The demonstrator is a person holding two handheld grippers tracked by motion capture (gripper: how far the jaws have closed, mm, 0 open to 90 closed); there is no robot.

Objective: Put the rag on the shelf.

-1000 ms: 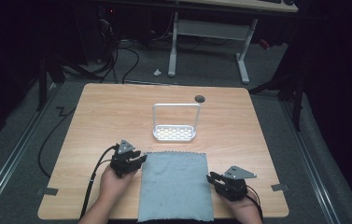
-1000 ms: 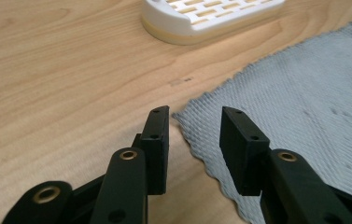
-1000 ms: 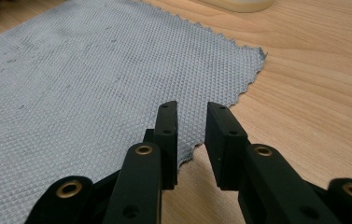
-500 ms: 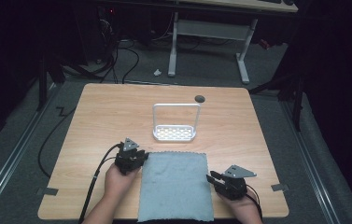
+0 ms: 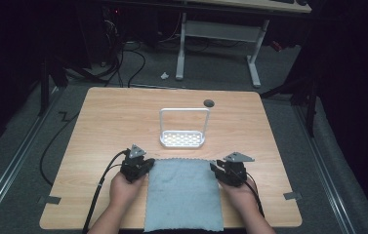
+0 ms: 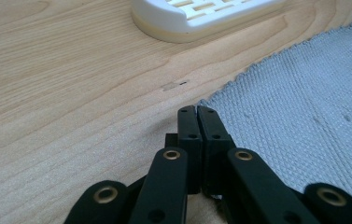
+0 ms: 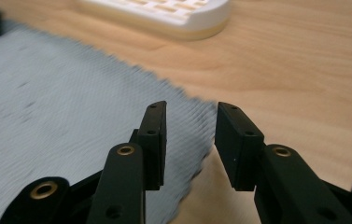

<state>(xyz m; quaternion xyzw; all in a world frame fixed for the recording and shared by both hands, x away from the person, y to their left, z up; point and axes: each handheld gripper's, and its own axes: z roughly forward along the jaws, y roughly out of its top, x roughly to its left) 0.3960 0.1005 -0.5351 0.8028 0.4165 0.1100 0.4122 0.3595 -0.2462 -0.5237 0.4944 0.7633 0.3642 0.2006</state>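
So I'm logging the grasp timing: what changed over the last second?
The left gripper slid right, up to the far left corner of the grey cloth; its jaws are shut. The right gripper, open at the far right corner, the cloth and the white rack stayed put.

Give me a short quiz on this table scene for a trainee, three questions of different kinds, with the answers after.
1. True or false: the left tongs are open.
2. Which corner of the grey cloth do the right tongs straddle: A near right, B far right, C far left?
3. Fill in: the white rack stands ___ the cloth on the table.

Key: 1 false, shut at the cloth's corner. 2 B. 3 beyond.
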